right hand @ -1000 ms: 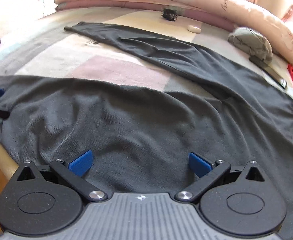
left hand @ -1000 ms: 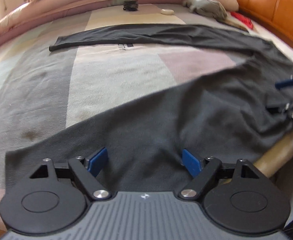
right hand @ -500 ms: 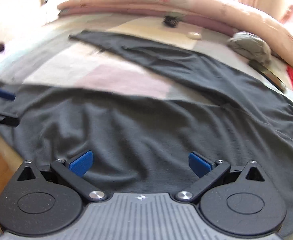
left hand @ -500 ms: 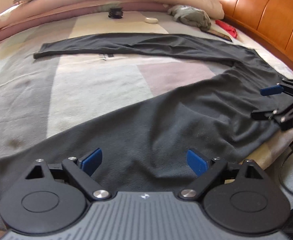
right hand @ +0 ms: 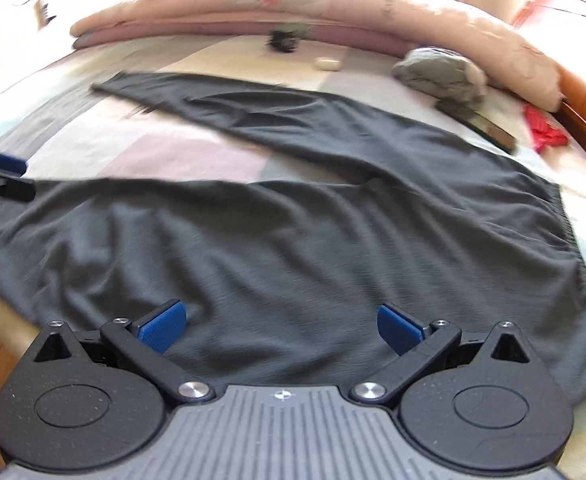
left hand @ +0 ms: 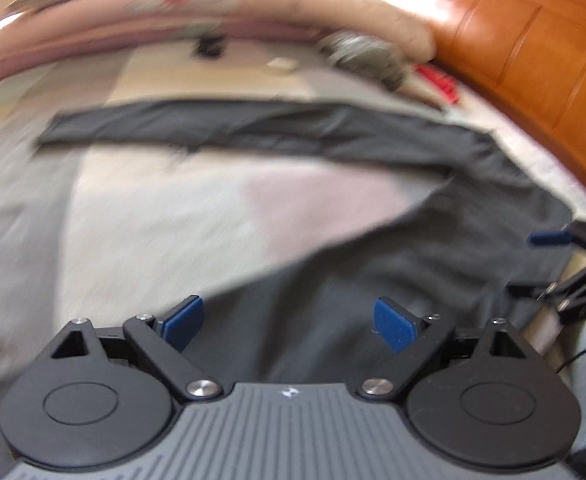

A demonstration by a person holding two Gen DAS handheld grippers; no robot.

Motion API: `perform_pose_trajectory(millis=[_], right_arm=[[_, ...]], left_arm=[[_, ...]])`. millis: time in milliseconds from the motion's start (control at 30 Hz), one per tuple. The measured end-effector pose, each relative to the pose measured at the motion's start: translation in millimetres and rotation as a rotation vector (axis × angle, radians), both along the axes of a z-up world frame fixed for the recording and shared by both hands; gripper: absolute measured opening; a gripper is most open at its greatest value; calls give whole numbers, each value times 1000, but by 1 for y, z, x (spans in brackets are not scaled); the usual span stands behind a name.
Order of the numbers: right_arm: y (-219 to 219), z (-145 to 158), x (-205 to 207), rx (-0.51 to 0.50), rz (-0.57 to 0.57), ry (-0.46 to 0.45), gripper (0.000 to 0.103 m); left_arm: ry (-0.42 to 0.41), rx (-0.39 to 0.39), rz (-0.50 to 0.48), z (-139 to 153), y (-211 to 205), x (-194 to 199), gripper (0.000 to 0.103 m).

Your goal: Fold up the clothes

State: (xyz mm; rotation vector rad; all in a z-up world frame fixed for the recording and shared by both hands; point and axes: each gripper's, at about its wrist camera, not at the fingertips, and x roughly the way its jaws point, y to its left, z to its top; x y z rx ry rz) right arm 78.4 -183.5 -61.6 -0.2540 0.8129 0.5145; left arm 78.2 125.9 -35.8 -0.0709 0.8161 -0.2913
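Left wrist view: the picture is smeared with motion blur. The left gripper [left hand: 289, 322] has its 2 blue pads spread wide, with nothing pinched between them; below them lies the near leg of the dark grey trousers [left hand: 393, 276]. The trousers lie flat on the patchwork bedspread [left hand: 141, 216], 1 leg stretching across the far part of the bed and the other running toward the camera. At the right edge the right gripper [left hand: 541, 264] shows over the waist end of the trousers, its 2 fingers apart. Behind are a pink quilt [left hand: 253, 12], a crumpled grey cloth [left hand: 365, 56], a red item [left hand: 441, 82] and the orange wooden headboard [left hand: 533, 48].

Right wrist view: the right gripper [right hand: 281, 326] also stands spread, holding nothing, above the wide upper part of the trousers [right hand: 293, 224], whose waistband edge lies at the right. The left gripper [right hand: 3, 176] pokes in at the left edge, just above the end of the near leg. Farther back sit a small black object [right hand: 283, 42], a small white object [right hand: 327, 65], the grey cloth [right hand: 441, 74] and a dark flat object [right hand: 479, 124] just beside it.
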Motion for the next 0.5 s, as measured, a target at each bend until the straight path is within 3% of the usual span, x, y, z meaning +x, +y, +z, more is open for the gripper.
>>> perform_pose_trajectory(millis=[167, 333, 433, 500], right_arm=[[-21, -7, 11, 26, -69, 36, 103], [-37, -10, 13, 60, -90, 41, 103], [-46, -7, 16, 95, -97, 33, 103], [-52, -3, 20, 135, -95, 24, 95]], left_arm=[[-6, -129, -129, 15, -45, 62, 92], [1, -140, -233, 11, -97, 120, 92], [38, -171, -246, -2, -117, 151, 92], [59, -177, -223, -8, -124, 164, 92]])
